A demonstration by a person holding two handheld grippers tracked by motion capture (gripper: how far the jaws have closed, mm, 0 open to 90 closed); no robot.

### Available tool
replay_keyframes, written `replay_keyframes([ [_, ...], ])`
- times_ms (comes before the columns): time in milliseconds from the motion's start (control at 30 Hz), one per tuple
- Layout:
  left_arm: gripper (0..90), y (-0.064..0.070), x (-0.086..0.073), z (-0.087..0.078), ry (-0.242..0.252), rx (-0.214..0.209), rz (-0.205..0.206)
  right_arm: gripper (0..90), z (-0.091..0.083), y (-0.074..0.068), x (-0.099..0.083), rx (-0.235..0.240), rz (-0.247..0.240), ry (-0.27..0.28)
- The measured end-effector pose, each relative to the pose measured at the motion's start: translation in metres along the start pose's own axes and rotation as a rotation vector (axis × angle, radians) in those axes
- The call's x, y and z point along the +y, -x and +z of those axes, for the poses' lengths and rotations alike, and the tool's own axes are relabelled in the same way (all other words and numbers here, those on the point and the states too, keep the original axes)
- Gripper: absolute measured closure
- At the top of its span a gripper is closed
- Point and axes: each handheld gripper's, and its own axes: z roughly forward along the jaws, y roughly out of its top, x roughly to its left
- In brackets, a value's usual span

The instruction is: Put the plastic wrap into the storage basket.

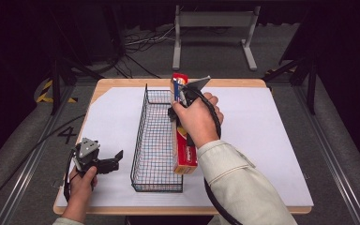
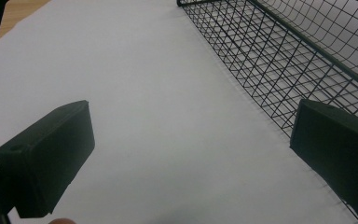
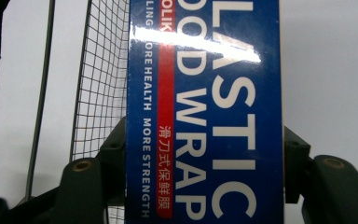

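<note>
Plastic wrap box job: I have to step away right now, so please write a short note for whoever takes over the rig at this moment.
Right tongs: shut on the plastic wrap box, jaws pressing its two long sides; the box is held along the right rim of the wire basket, near end low, far end raised.
Left tongs: open, holding nothing, over the white sheet left of the basket.
Done: box picked up and brought to the basket.
Left: it looks not yet inside; probably lower it into the basket and release. Whether it touches the rim cannot be told.
</note>
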Motion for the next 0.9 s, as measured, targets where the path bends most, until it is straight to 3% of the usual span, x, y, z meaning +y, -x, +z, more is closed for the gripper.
replay_keyframes([
  [167, 0.2, 0.000, 0.000, 0.000, 0.000, 0.000, -0.001, 39.9, 0.004, -0.005, -0.002, -0.015, -0.028, 0.008],
  [400, 0.2, 0.000, 0.000, 0.000, 0.003, 0.008, -0.001, 39.9, 0.014, -0.010, -0.005, 0.029, -0.002, 0.008],
  [533, 0.2, -0.001, 0.000, -0.001, 0.006, 0.009, -0.003, 39.9, 0.021, -0.018, -0.009, 0.001, -0.004, 0.026],
  [900, 0.2, -0.002, -0.002, -0.004, 0.007, 0.013, -0.009, 39.9, 0.039, -0.025, -0.011, -0.010, 0.011, 0.043],
])
